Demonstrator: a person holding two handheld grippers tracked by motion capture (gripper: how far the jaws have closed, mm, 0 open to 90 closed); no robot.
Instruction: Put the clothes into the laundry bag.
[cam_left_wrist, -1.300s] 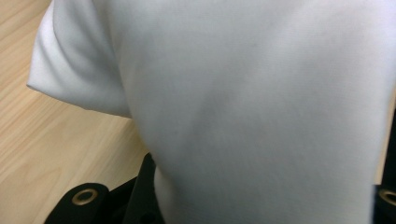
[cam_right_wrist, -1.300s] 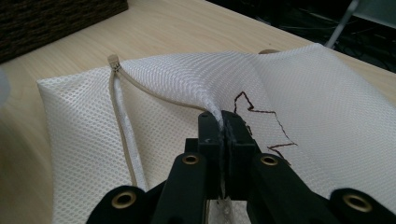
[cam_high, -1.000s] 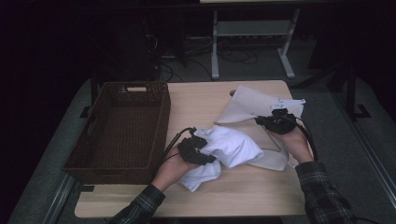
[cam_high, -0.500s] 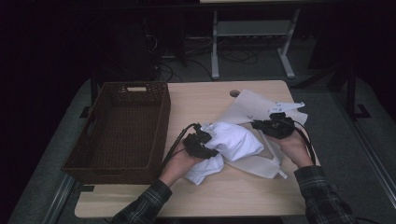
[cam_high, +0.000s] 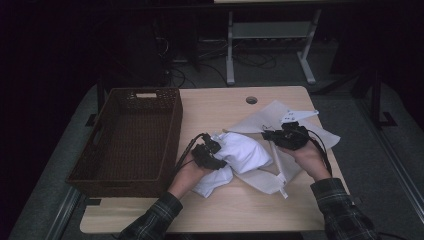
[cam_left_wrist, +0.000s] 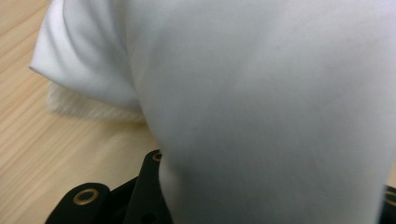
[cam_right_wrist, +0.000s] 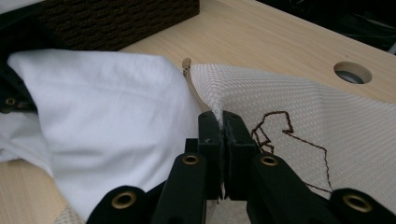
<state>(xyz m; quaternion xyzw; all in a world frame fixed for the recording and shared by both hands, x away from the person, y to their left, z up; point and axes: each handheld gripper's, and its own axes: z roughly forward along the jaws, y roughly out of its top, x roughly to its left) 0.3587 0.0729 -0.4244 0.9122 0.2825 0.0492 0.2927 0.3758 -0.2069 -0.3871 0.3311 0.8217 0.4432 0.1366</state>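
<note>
A bunched white cloth (cam_high: 245, 152) lies mid-table, and my left gripper (cam_high: 216, 154) is shut on its left end. In the left gripper view the cloth (cam_left_wrist: 261, 93) drapes over the black fingers (cam_left_wrist: 149, 182) and hides their tips. A white woven fabric piece (cam_high: 265, 120) with brown stitching spreads out to the right, partly under the cloth. My right gripper (cam_high: 274, 135) is shut on its edge. The right gripper view shows the jaws (cam_right_wrist: 223, 122) pinching that woven edge (cam_right_wrist: 289, 102), with the white cloth (cam_right_wrist: 107, 112) just to their left.
A dark wicker basket (cam_high: 130, 135) stands at the table's left side, close to my left hand. A round cable hole (cam_high: 251, 100) sits near the far edge of the wooden table (cam_high: 215, 110). Beyond the table are metal stand legs and cables on the floor.
My left gripper has carried the white cloth a little toward the right and away from the front edge. The right gripper has drawn the woven edge slightly leftward.
</note>
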